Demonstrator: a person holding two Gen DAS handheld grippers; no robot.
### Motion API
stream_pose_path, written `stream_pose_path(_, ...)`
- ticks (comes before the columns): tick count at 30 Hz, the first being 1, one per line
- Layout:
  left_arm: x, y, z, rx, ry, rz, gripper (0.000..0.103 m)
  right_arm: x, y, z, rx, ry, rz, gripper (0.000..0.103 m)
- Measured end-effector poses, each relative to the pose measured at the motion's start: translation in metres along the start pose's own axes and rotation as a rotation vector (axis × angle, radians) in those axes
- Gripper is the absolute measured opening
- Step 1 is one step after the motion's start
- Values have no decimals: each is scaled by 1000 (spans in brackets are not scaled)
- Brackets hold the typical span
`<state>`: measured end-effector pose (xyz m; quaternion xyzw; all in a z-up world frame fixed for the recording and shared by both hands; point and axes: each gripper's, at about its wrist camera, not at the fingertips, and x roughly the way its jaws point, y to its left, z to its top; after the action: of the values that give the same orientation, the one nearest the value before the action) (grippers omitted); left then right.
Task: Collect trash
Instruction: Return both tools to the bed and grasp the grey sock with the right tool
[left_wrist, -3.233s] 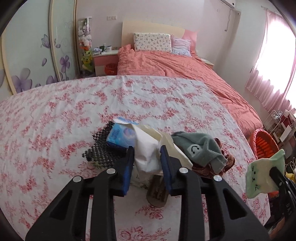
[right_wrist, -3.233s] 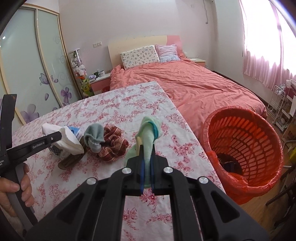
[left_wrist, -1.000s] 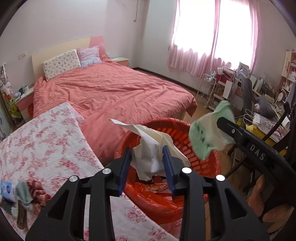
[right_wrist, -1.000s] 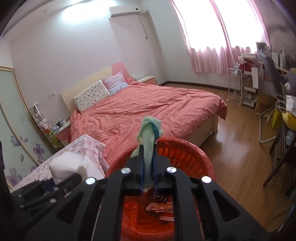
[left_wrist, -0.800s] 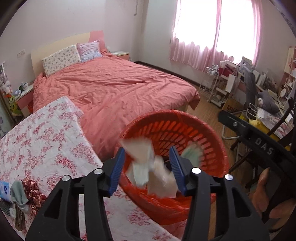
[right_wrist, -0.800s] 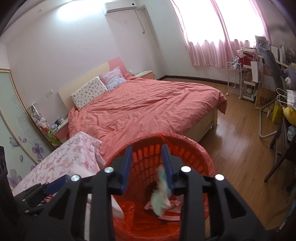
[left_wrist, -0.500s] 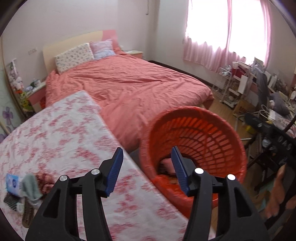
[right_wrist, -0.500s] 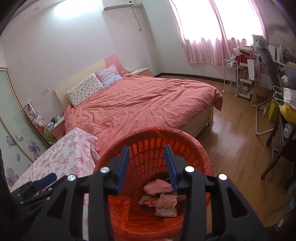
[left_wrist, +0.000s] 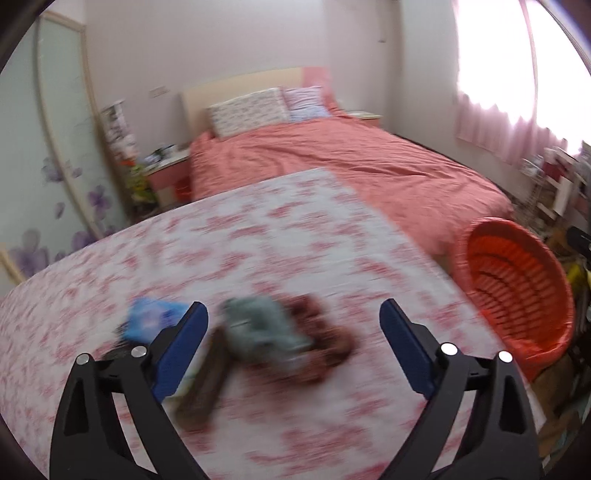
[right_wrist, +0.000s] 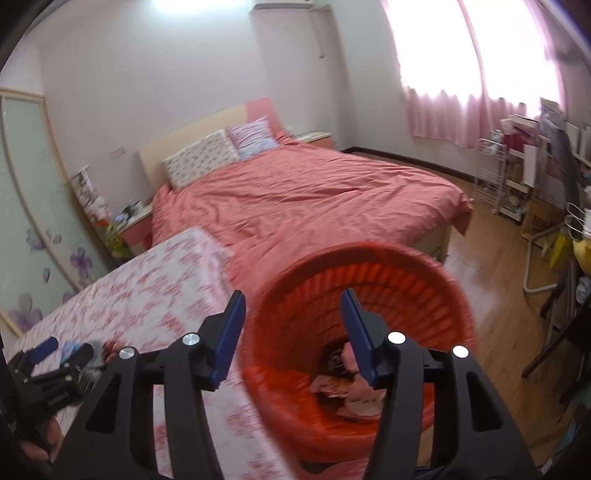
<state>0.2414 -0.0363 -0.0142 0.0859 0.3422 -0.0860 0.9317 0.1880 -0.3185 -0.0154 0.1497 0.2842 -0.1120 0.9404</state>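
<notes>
Both are empty: the left hand-held gripper (left_wrist: 293, 334), jaws just spread wide, faces the blurred pile (left_wrist: 258, 339) on the tabletop (left_wrist: 258, 236); the right hand-held gripper (right_wrist: 293, 328), jaws just parted, hangs over the orange basket (right_wrist: 369, 266). Next comes picking another piece.

Black claws (left_wrist: 293, 332), blue pads (left_wrist: 181, 347), silver screws (right_wrist: 396, 337)

Motion blur smears the small pile (left_wrist: 273, 332) on the floral surface (left_wrist: 258, 240); its separate pieces cannot be told apart. The orange basket (right_wrist: 354, 280) is blurred too, its contents (right_wrist: 347, 373) partly hidden behind the right claw (right_wrist: 293, 332).
</notes>
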Motion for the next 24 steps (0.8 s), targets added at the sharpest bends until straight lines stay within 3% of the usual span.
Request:
stream_pose_path(10, -10, 135, -39, -166, 27, 184, 96, 33, 128, -44, -153, 136, 172, 53)
stream_pose_path(17, -16, 171, -59, -222, 28, 174, 96, 43, 202, -66, -244, 177, 254, 53)
stream_pose_path(24, -14, 184, -72, -244, 34, 141, 95, 60, 247, -72, -300, 200, 272, 42)
